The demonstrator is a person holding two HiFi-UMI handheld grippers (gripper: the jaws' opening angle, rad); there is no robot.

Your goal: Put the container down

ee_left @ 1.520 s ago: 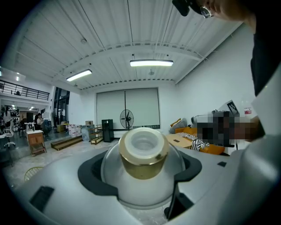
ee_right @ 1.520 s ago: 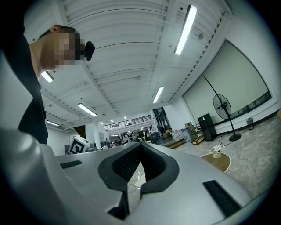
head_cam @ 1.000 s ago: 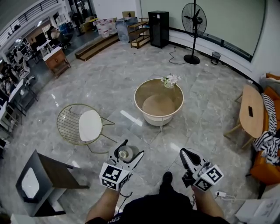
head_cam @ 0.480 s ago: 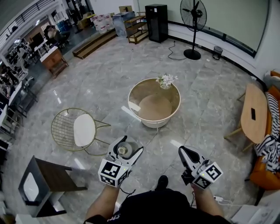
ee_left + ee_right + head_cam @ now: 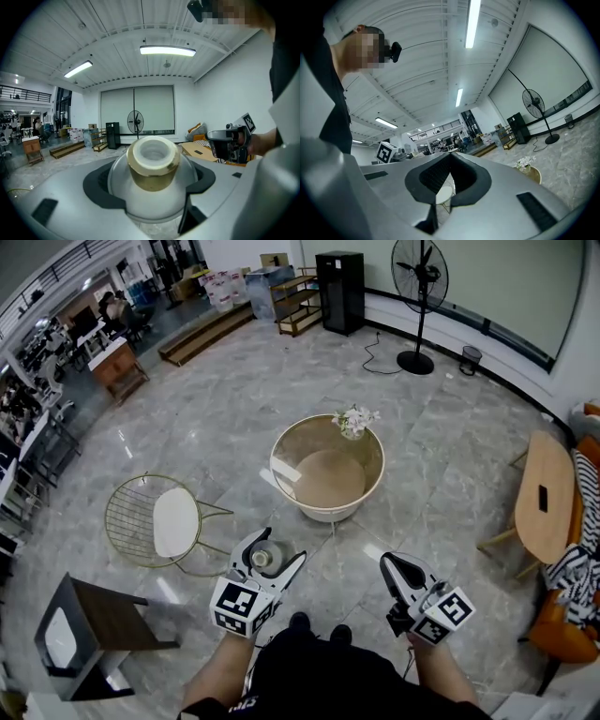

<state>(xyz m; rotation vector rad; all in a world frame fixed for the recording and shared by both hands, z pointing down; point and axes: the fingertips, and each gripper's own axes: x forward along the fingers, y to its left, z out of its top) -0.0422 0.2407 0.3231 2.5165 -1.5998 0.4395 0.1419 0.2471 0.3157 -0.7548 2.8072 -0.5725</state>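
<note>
Jaws clasping capped container (image 5: 152, 164), left gripper (image 5: 281, 547)

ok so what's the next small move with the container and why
Probably step forward and carry the left hand-held gripper toward the round beige rimmed table: it is shut on the white rounded container with a tan neck, held above the grey floor, short of the table.
</note>
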